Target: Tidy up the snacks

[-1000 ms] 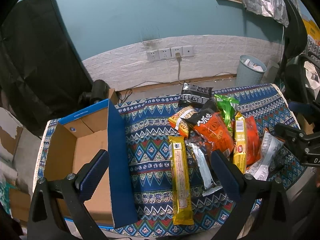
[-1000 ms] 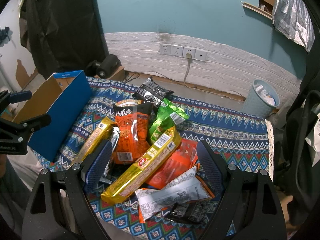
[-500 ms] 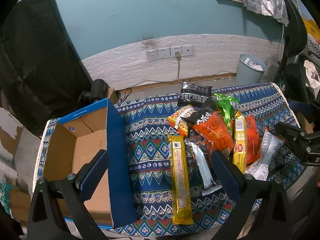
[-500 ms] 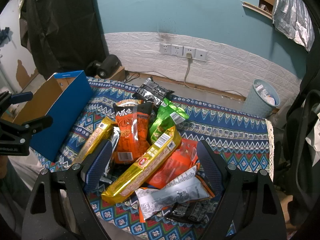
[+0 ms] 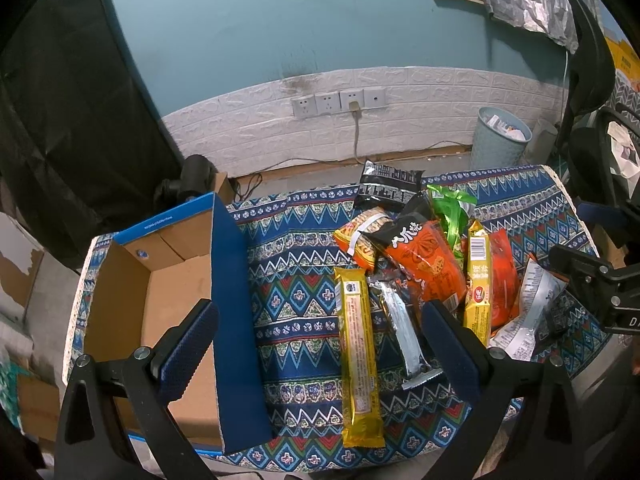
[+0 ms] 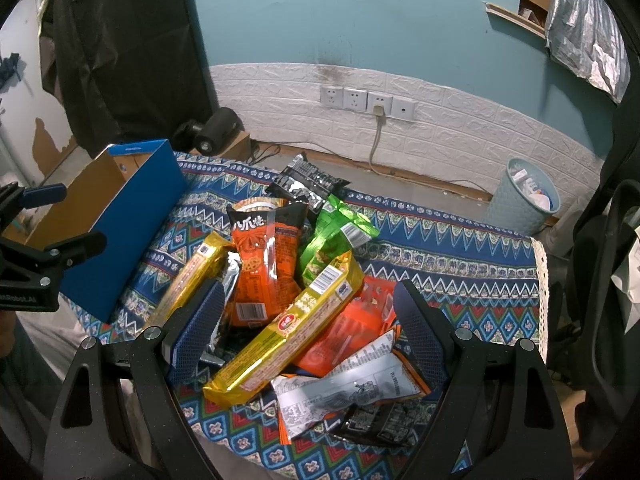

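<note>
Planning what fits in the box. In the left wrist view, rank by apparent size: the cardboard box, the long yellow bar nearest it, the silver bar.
1. cardboard box
2. yellow bar
3. silver bar, partly tucked under other packets, so its true length is unsure.

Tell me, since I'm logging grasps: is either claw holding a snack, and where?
Nothing is held. The left claw and right claw both hover open above the snacks.

We cannot read the print on the silver packet [image 6: 352, 394] at lower centre. An orange packet [image 6: 352, 328] lies mostly buried beneath the yellow bar [image 6: 286, 328]. The black chair [image 6: 608, 240] is cut off at right.
</note>
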